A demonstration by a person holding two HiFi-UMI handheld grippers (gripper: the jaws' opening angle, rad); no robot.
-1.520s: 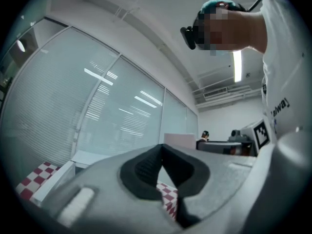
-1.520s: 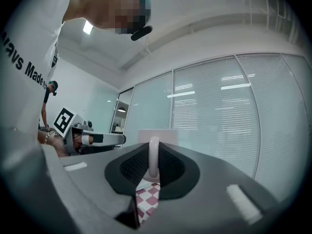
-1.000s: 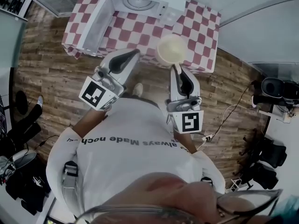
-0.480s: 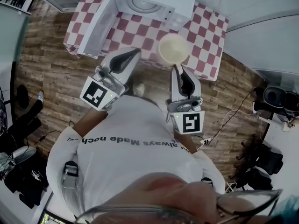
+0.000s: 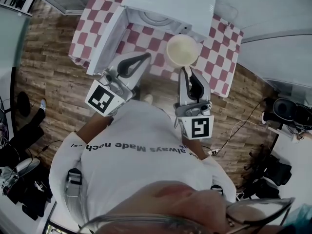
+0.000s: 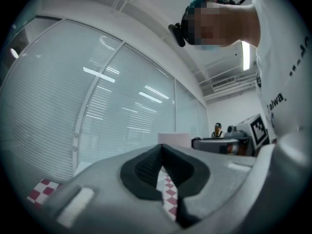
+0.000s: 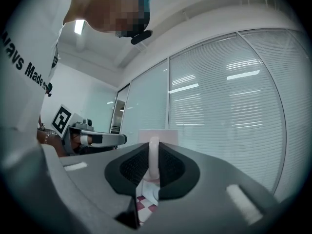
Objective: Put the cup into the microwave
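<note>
A cream cup hangs above the checkered table, just in front of the white microwave. The microwave's door is swung open to the left and its turntable shows inside. My right gripper is shut on the cup's near rim. In the right gripper view the rim is a thin white edge pinched between the pads, gripper. My left gripper hovers beside the open door, left of the cup, shut with nothing in it. Its pads meet in the left gripper view.
The table stands on a wooden floor. Cables and dark bags lie at the right, more dark gear at the lower left. Glass walls with blinds stand behind the table.
Both grippers and the cup have come closer to the table and microwave. The microwave now sits lower and larger in the head view. The grip on the cup is unchanged.
</note>
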